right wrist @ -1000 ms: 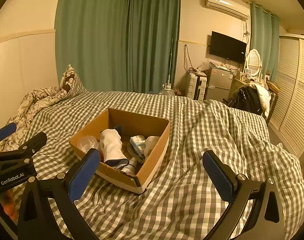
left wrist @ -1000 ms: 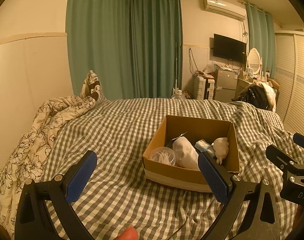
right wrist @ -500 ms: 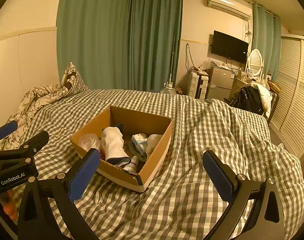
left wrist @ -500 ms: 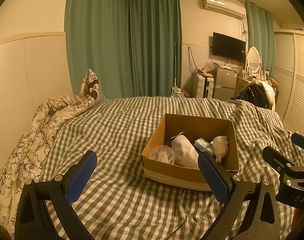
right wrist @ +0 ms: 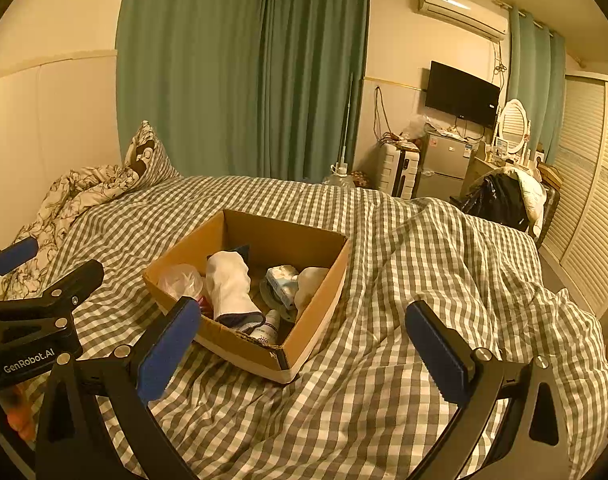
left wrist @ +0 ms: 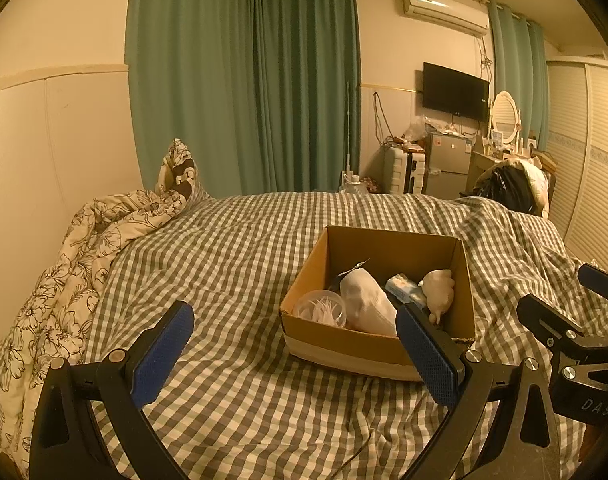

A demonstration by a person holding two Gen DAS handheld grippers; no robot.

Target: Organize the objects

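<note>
Cardboard box [left wrist: 377, 344] sits on the checked bed [left wrist: 232, 264] in the left wrist view, open at the top, ahead and right of the left hand-held gripper [left wrist: 294, 346], whose 2 blue-padded fingers are spread wide with nothing between them. Inside, along the near wall, stands a clear plastic cup [left wrist: 321, 309] with white bits in it; beside it lies a white sock [left wrist: 367, 302], then a pale blue packet [left wrist: 401, 286] and a cream soft toy [left wrist: 437, 288] by the right wall.

From the right wrist view, the box [right wrist: 304, 344] lies ahead and left of the right hand-held gripper [right wrist: 302, 346], equally spread and holding nothing. Here the sock [right wrist: 230, 286] covers the middle, the cup [right wrist: 182, 280] fills the left corner, and a small white bottle [right wrist: 267, 326] leans at the near wall.
</note>
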